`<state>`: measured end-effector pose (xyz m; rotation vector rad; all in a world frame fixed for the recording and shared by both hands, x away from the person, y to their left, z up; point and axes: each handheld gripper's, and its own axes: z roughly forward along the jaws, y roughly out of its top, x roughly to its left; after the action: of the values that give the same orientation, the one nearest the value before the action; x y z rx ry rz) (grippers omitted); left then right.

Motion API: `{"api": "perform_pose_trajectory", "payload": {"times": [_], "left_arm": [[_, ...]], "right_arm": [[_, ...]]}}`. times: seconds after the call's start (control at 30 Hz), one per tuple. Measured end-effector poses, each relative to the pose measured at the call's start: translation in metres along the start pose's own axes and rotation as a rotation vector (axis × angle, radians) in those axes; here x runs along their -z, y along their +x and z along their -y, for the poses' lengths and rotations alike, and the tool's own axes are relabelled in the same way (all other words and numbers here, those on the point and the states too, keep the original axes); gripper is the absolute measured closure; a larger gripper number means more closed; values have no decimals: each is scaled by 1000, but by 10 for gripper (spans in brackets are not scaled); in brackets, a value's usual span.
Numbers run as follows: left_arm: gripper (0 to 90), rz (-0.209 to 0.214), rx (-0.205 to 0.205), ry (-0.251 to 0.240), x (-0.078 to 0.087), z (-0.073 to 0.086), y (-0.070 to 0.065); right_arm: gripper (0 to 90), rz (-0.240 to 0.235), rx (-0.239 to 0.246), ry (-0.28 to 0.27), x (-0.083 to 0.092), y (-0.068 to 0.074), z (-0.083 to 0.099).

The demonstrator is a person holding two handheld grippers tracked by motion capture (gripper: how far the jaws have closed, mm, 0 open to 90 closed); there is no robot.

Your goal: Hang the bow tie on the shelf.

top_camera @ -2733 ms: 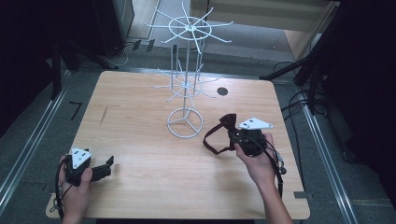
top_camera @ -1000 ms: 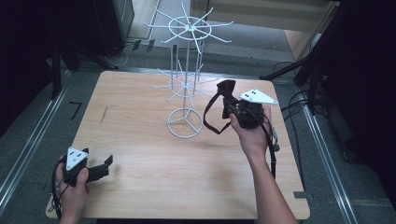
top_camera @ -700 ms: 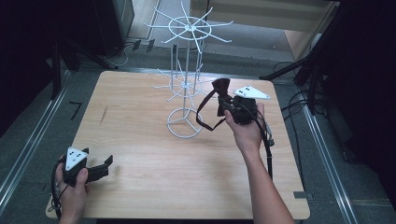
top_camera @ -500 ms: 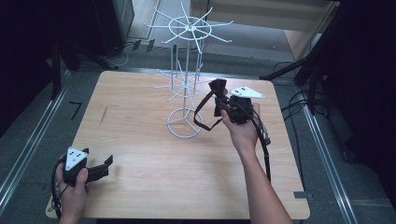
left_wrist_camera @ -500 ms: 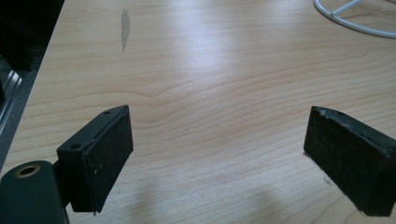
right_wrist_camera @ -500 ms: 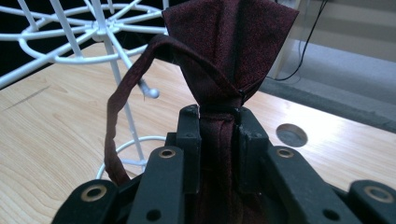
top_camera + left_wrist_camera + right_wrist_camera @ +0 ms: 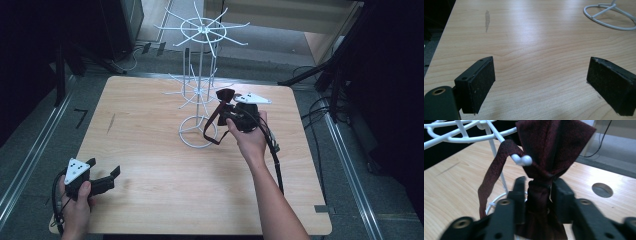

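Right tongs (image 7: 226, 114), held up in a person's right hand (image 7: 250, 140) over the far middle of the desk (image 7: 150, 125), are clamped on the knot of a dark red bow tie (image 7: 549, 157). Its wings fan out just beyond the jaw tips, and its strap (image 7: 491, 177) loops down to the side of the tongs, toward the ring base (image 7: 197, 132) of a white wire display stand (image 7: 200, 65). In the right gripper view, one ball-tipped wire arm (image 7: 522, 160) of the stand lies against the tie just above the knot; whether the strap is actually hooked over it is hard to tell from here. A round cable hole (image 7: 602, 190) sits in the desk beyond the tongs.

Left tongs (image 7: 107, 179), gripped in the left hand (image 7: 75, 205), hang low over the desk's near left corner with jaws wide apart and nothing between them, well apart from the stand. A dark streak (image 7: 487, 20) marks the wood ahead of them.
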<state>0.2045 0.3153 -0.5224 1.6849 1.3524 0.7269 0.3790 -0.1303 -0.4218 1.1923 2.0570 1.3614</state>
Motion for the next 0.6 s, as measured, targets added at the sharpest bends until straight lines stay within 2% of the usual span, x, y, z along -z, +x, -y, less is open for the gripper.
{"api": "perform_pose_trajectory", "payload": {"times": [0.03,0.07,0.13,0.17,0.2,0.3,0.47,0.6], "left_arm": [[89,3,-4,-1,0,0,0],[88,3,-4,-1,0,0,0],[88,6,-3,-8,0,0,0],[88,6,-3,-8,0,0,0],[88,7,-3,-5,0,0,0],[88,7,1,-8,0,0,0],[89,5,-2,-8,0,0,0],[89,2,-1,-12,0,0,-1]], "right_arm": [[569,3,1,-6,1,0,1],[569,3,1,-6,1,0,1],[474,-3,14,-6,5,-1,4],[427,11,23,-1,8,-1,4],[427,11,23,-1,8,-1,4],[282,39,37,-14,17,-2,5],[172,63,32,-50,33,-5,13],[127,93,24,-59,44,-9,23]]}}
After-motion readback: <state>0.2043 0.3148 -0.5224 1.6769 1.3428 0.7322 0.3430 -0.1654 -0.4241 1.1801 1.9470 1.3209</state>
